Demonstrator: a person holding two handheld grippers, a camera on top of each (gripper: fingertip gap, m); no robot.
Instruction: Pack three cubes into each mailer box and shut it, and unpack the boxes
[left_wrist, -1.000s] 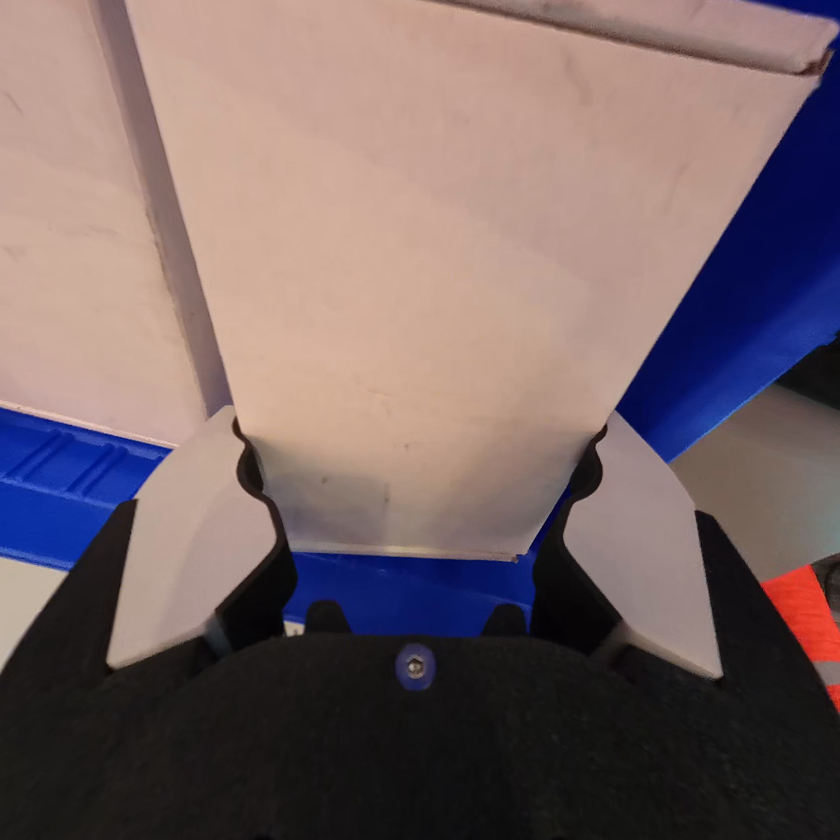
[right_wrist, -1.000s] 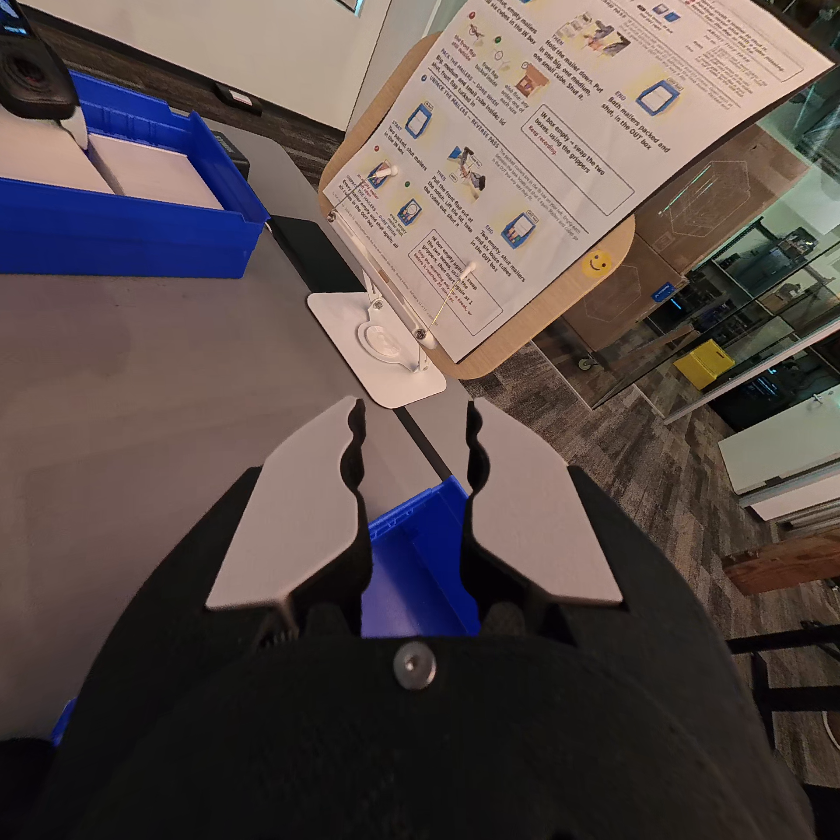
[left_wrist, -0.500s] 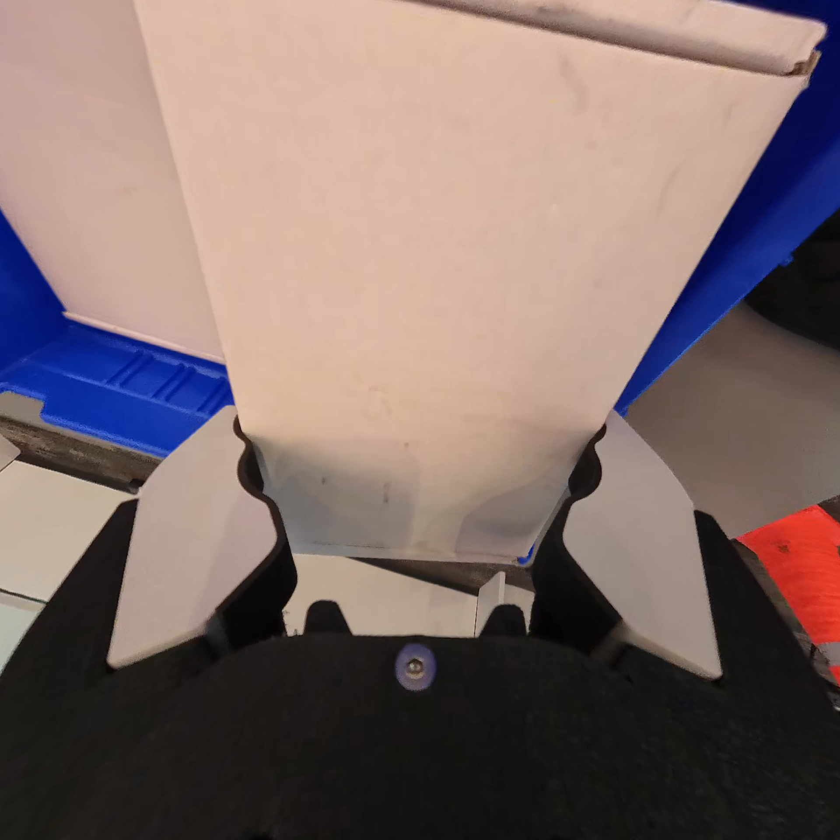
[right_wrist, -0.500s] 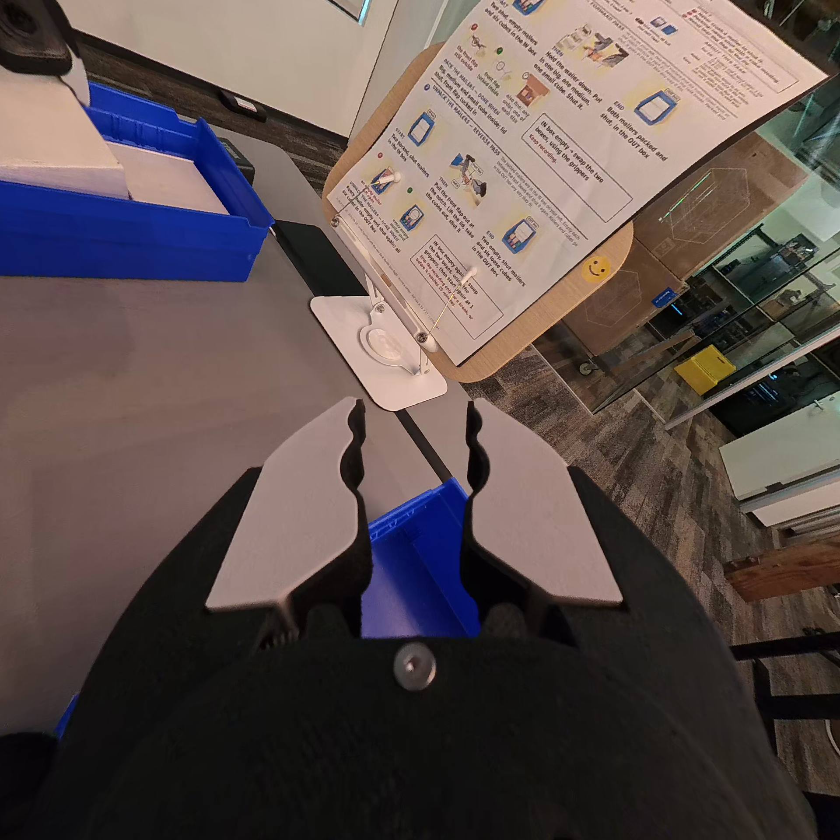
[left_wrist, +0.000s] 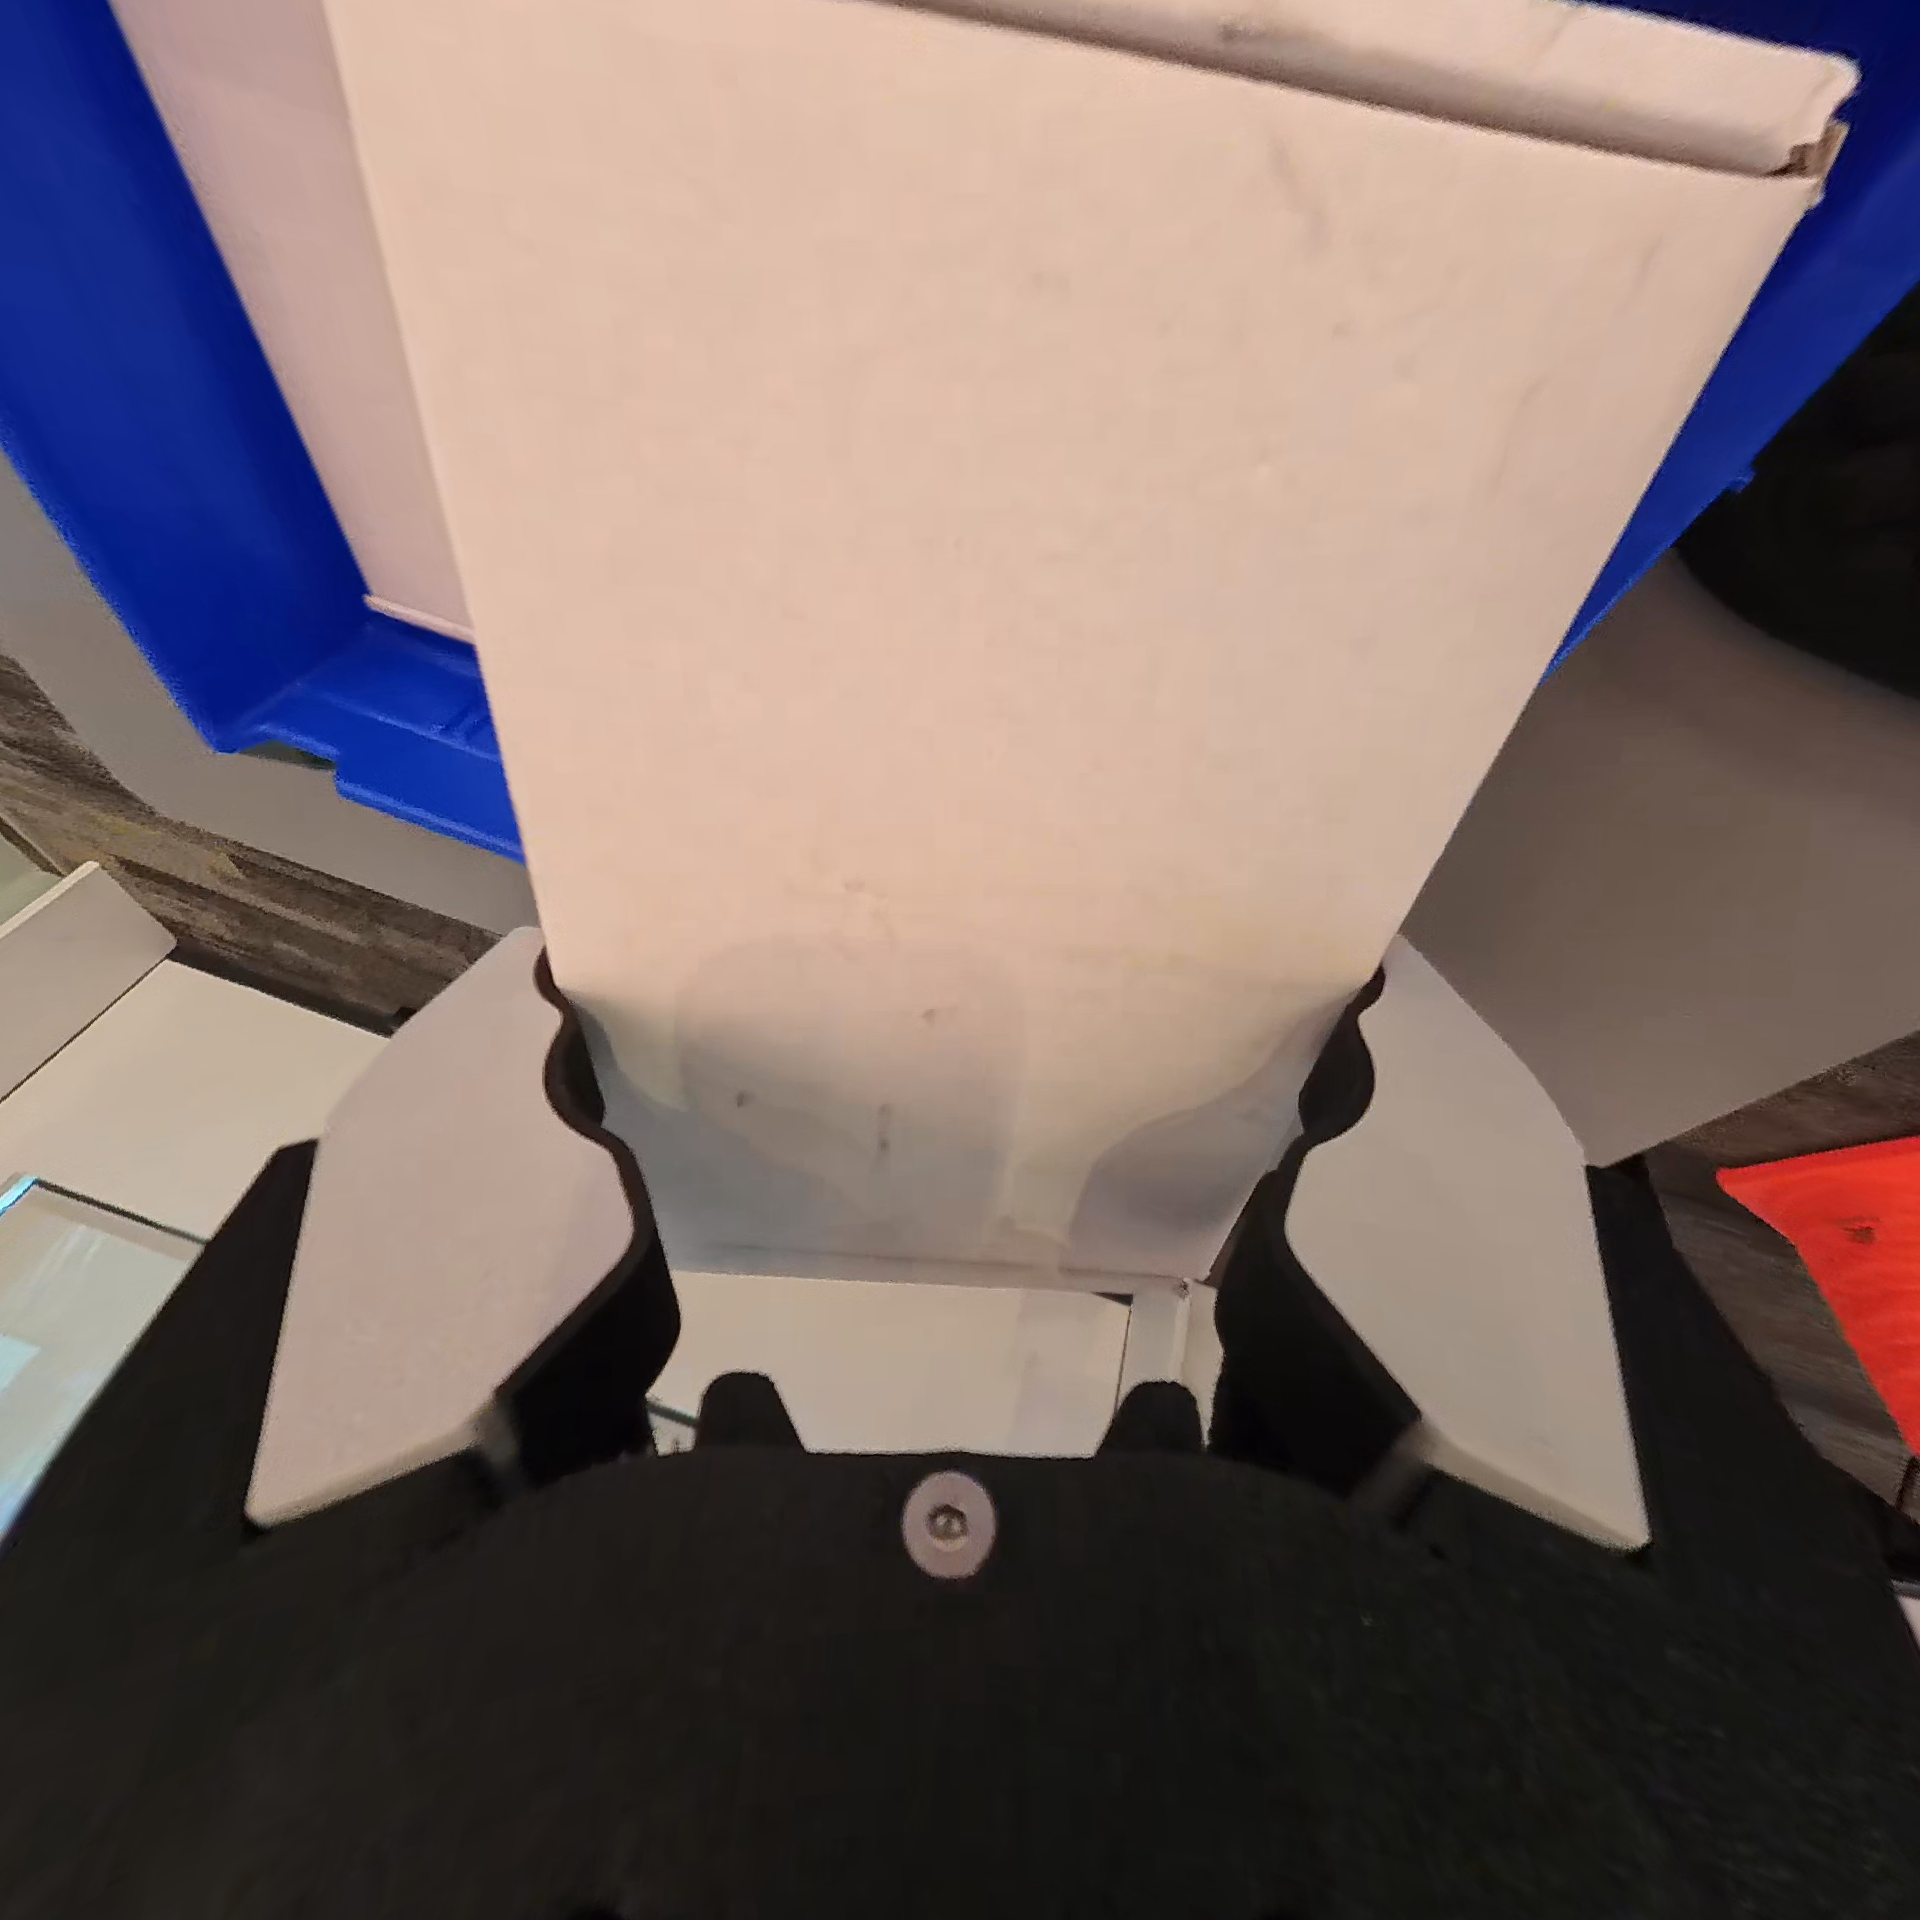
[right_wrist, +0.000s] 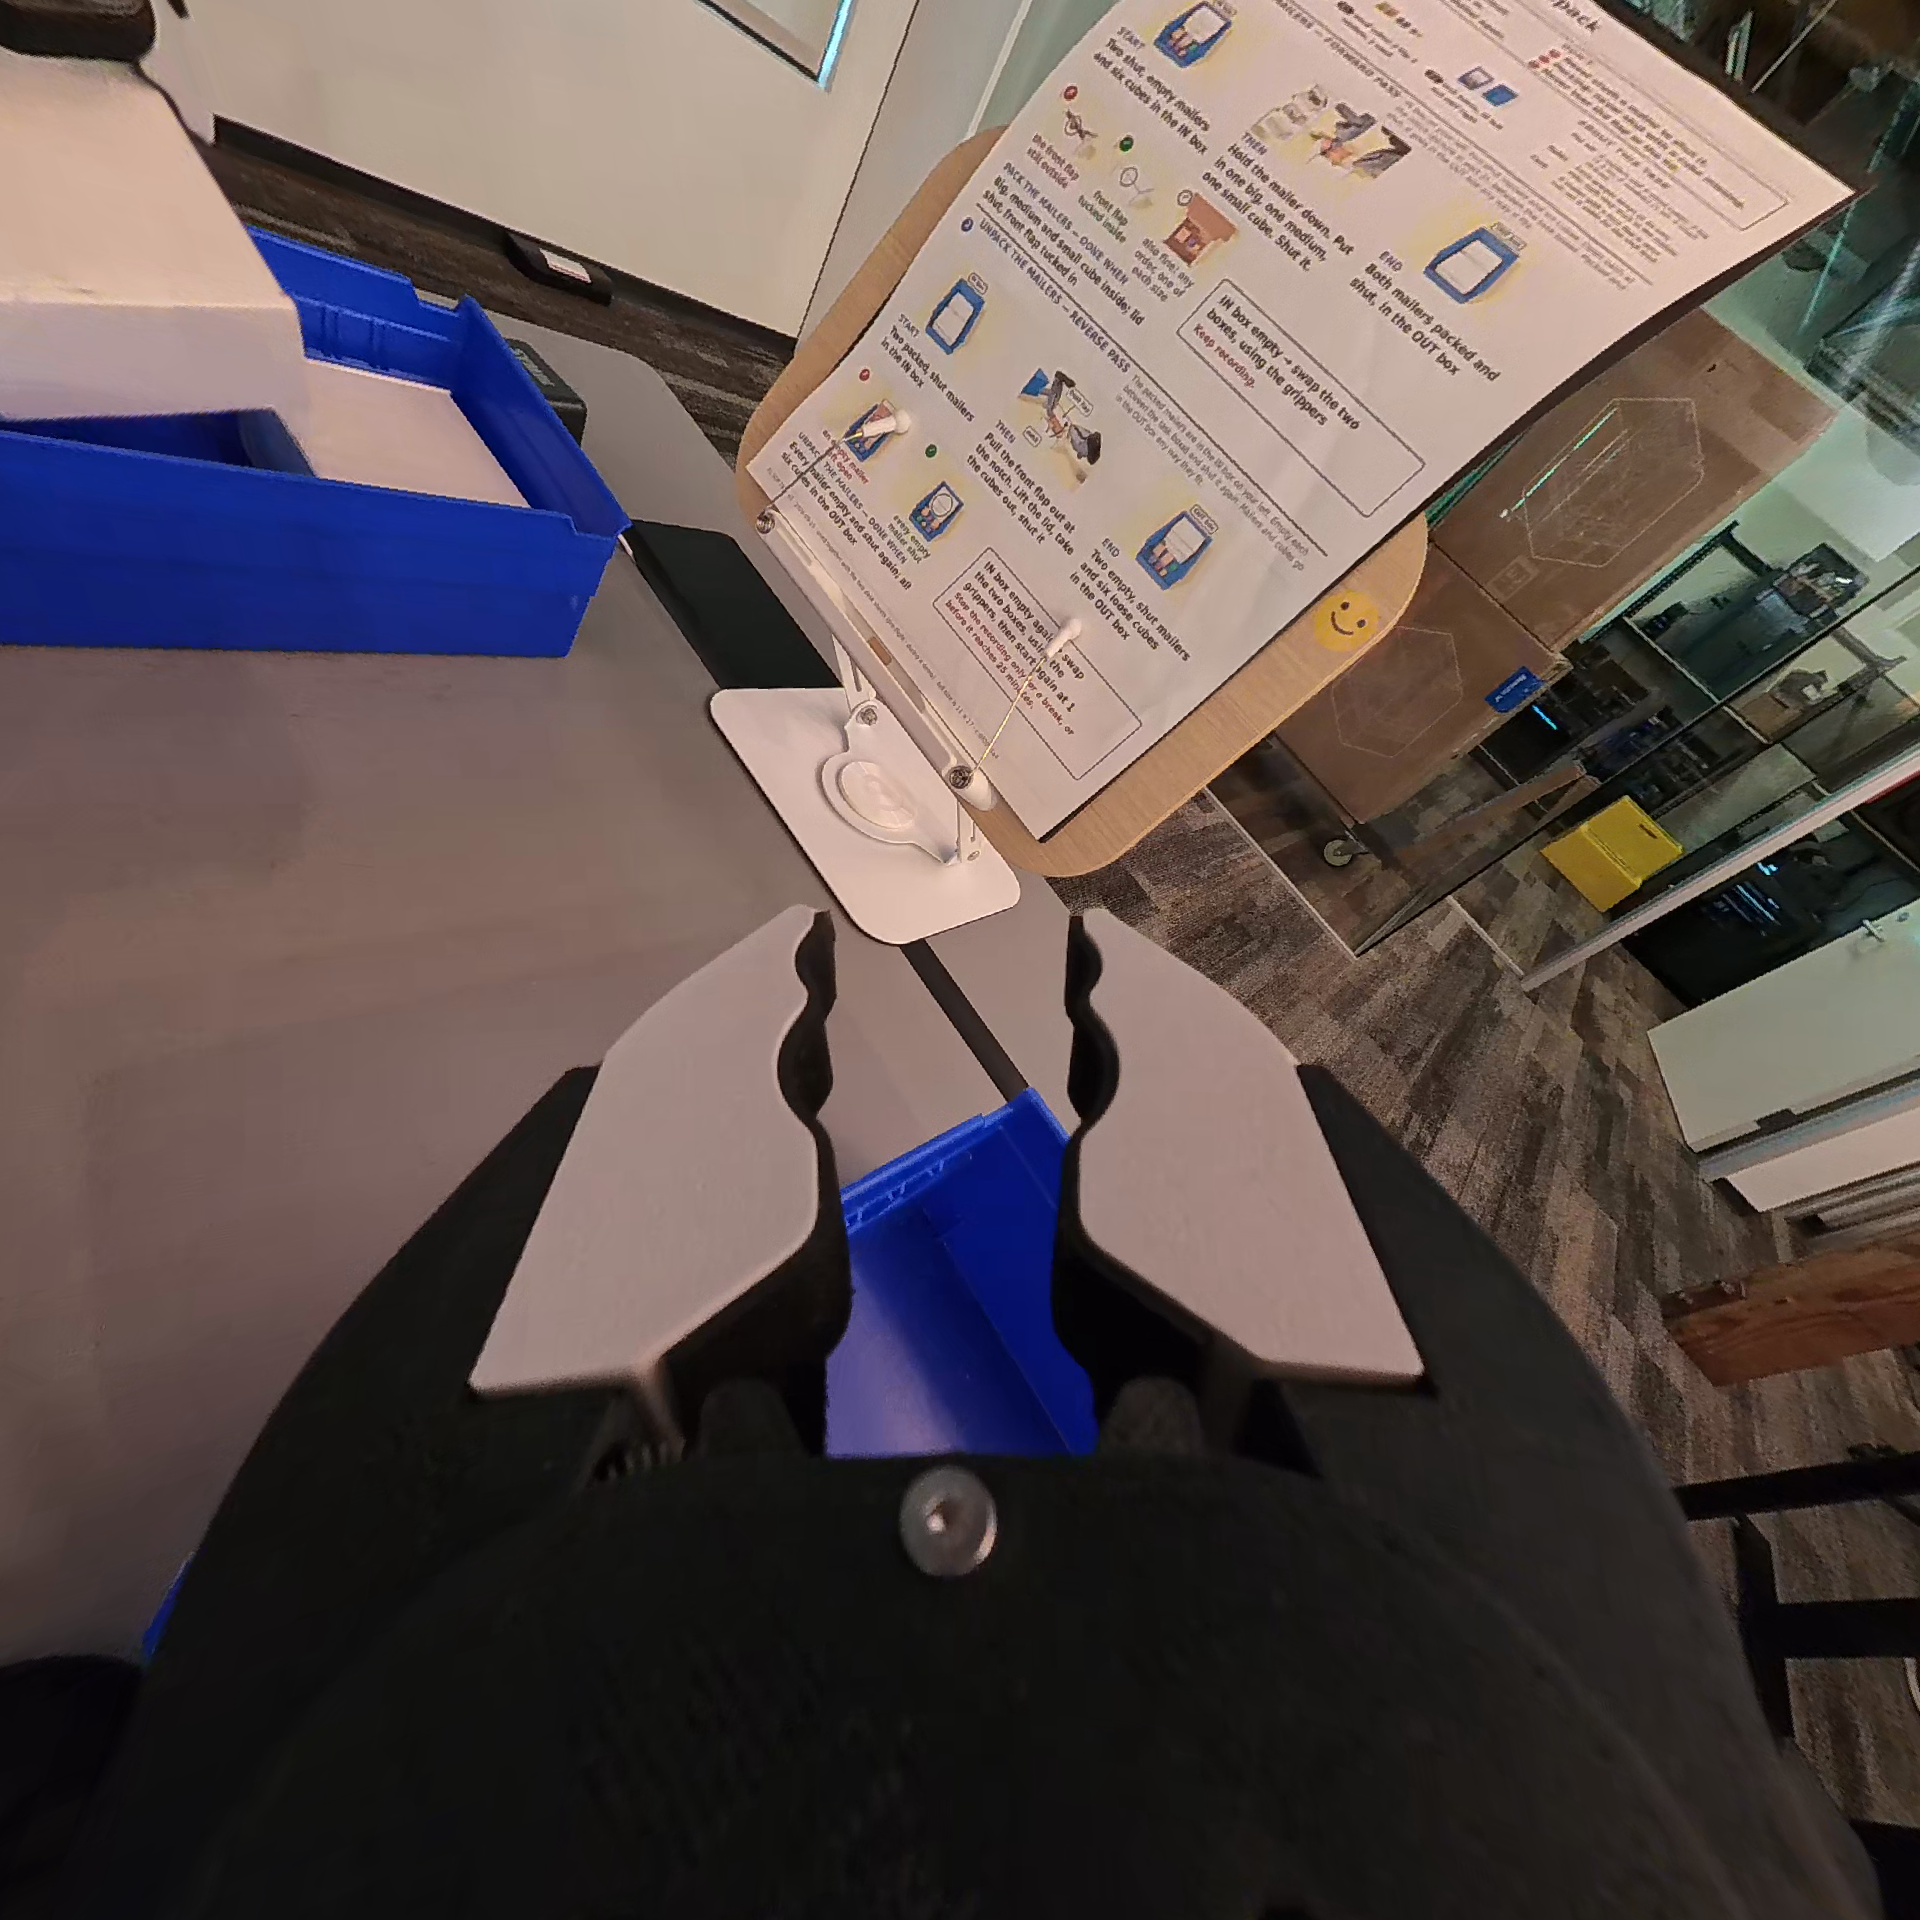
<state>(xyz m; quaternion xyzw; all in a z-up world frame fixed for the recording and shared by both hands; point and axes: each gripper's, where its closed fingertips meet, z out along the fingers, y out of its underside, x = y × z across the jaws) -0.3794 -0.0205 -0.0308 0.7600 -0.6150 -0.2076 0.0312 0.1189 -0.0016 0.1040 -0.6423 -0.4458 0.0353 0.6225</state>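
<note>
Pinching flat matte cardboard mailer (left_wrist: 935, 623)

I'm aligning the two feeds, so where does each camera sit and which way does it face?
Left wrist view: on the left gripper, facing along its fingers at the white cardboard mailer box it clamps, above a blue plastic bin.
Right wrist view: on the right gripper, open and empty, facing across the grey table toward a printed instruction sheet.
Shared: mailer box, blue bin.
</note>
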